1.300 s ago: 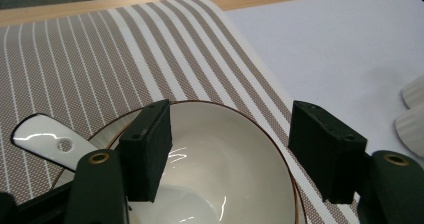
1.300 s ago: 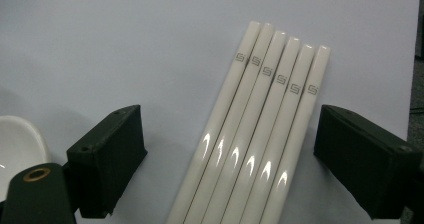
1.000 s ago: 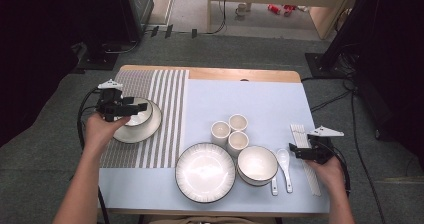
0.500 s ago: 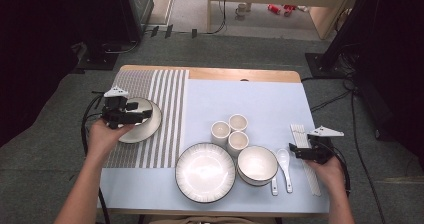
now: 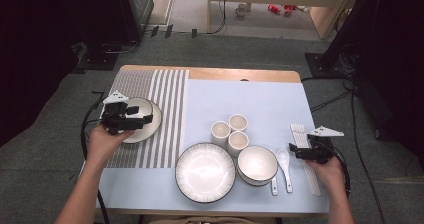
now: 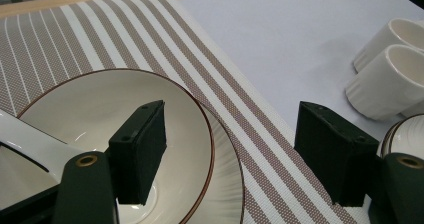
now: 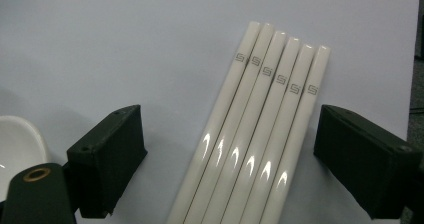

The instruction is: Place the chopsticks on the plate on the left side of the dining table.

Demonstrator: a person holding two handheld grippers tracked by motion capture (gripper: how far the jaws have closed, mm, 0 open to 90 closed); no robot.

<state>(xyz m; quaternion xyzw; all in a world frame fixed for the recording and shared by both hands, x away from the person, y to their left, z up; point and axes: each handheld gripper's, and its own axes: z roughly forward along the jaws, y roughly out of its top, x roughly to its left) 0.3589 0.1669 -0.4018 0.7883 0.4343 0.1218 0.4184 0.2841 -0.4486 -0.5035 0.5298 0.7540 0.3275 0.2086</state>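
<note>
Left tool (image 5: 145, 118) hovers over a small bowl (image 5: 150, 115) on the striped mat (image 5: 165, 91), bench left; jaws apart, nothing between them, and they have just been opening a little. In the left gripper view one jaw hangs over the bowl's hollow, the other outside over the mat, so the rim (image 6: 207, 134) runs between them.

Bowl: glazed ceramic, stiff, likely slick and chip-prone, light enough for one tool. Best hold looks like the rim wall, one pad in, one out. A white spoon handle (image 6: 30, 144) lies inside it, close to the inner jaw; could be knocked.

Right tool (image 5: 291, 150) sits low at bench right, jaws apart, straddling a row of white chopsticks (image 7: 260, 129) without touching. Smooth, round, thin: they would roll and slip.

Around: three cups (image 5: 230, 130), a plate (image 5: 205, 172), a larger bowl (image 5: 257, 165), two spoons (image 5: 284, 164). All well apart from the small bowl; nothing blocks a lift.
</note>
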